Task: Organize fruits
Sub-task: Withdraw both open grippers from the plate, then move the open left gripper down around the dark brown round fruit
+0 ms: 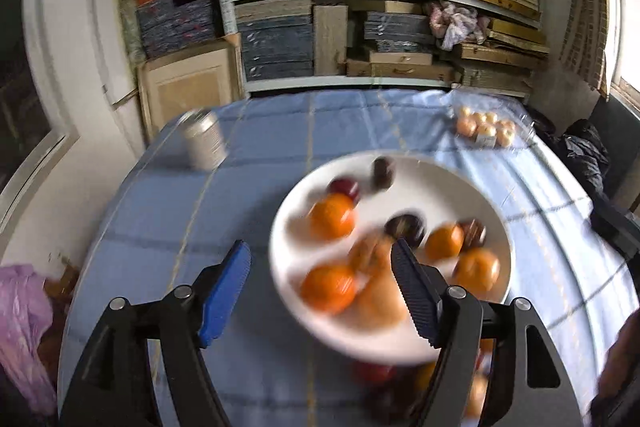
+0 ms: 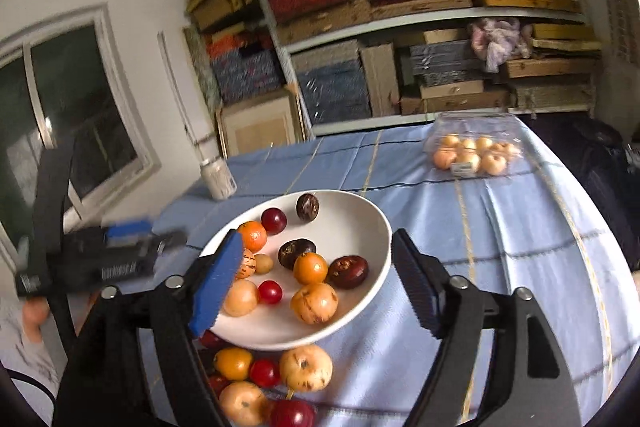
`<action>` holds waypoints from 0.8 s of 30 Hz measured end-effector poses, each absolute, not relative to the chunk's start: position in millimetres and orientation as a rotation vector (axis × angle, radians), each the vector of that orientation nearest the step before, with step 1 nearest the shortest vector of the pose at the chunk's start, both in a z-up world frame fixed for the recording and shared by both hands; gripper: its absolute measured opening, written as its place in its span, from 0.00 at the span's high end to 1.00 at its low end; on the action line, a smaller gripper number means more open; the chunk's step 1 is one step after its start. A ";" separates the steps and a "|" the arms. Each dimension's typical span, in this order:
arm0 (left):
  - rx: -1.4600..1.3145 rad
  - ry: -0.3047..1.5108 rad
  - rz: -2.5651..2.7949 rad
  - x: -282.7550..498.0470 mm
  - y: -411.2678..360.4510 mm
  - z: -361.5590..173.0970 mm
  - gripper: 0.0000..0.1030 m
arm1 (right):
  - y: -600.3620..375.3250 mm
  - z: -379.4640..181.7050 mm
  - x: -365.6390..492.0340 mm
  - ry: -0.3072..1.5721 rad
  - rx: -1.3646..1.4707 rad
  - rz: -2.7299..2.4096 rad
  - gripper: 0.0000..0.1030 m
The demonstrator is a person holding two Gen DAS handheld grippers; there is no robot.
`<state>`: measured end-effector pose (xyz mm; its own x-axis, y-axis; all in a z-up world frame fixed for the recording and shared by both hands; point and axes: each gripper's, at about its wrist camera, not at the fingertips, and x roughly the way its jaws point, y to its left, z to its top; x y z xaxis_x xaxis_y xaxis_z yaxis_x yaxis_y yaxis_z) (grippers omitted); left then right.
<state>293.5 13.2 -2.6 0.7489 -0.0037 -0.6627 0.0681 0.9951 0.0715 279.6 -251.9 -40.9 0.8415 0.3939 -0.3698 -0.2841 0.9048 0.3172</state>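
While both grippers hang wide and empty, lower right gripper (image 2: 316,283) to loose fruits (image 2: 272,379) just below its fingers, before bowl (image 2: 372,223); keep left gripper (image 1: 320,287) away; close gently, avoid bruising.

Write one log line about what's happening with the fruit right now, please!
left gripper: open, empty | right gripper: open, empty | white bowl: holds mixed fruit | loose fruit: on tablecloth beside bowl

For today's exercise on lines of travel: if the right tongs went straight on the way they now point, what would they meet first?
Probably the white bowl and its fruit: the open right tongs frame it, with an orange fruit about midway between the fingers. Depth is unclear in this view.
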 end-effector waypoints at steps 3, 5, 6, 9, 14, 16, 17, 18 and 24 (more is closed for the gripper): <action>0.042 0.759 -0.019 269.6 31.9 -23.4 0.29 | -266.8 -54.3 250.9 0.433 0.306 0.331 0.23; -0.011 0.790 -0.035 257.1 41.4 -37.8 0.29 | -278.6 -68.4 233.1 0.443 0.338 0.296 0.22; -0.025 0.799 -0.042 253.0 43.5 -42.7 0.29 | -283.0 -73.3 227.5 0.450 0.353 0.284 0.21; -0.033 0.816 -0.073 241.3 39.9 -57.3 0.29 | -298.1 -84.4 217.1 0.465 0.418 0.267 0.19; 0.035 0.815 -0.103 231.0 20.7 -68.0 0.29 | -304.7 -93.5 217.8 0.494 0.439 0.256 0.19; 0.043 0.824 -0.112 233.3 17.5 -71.0 0.29 | -301.8 -94.2 218.2 0.502 0.423 0.260 0.18; 0.044 0.826 -0.114 233.8 16.7 -72.2 0.29 | -300.2 -93.6 219.3 0.504 0.416 0.260 0.18; 0.046 0.827 -0.114 234.5 15.5 -73.4 0.29 | -298.7 -93.1 219.5 0.504 0.410 0.259 0.17; 0.065 0.835 -0.134 235.9 8.1 -80.8 0.29 | -295.7 -92.3 220.4 0.508 0.411 0.264 0.16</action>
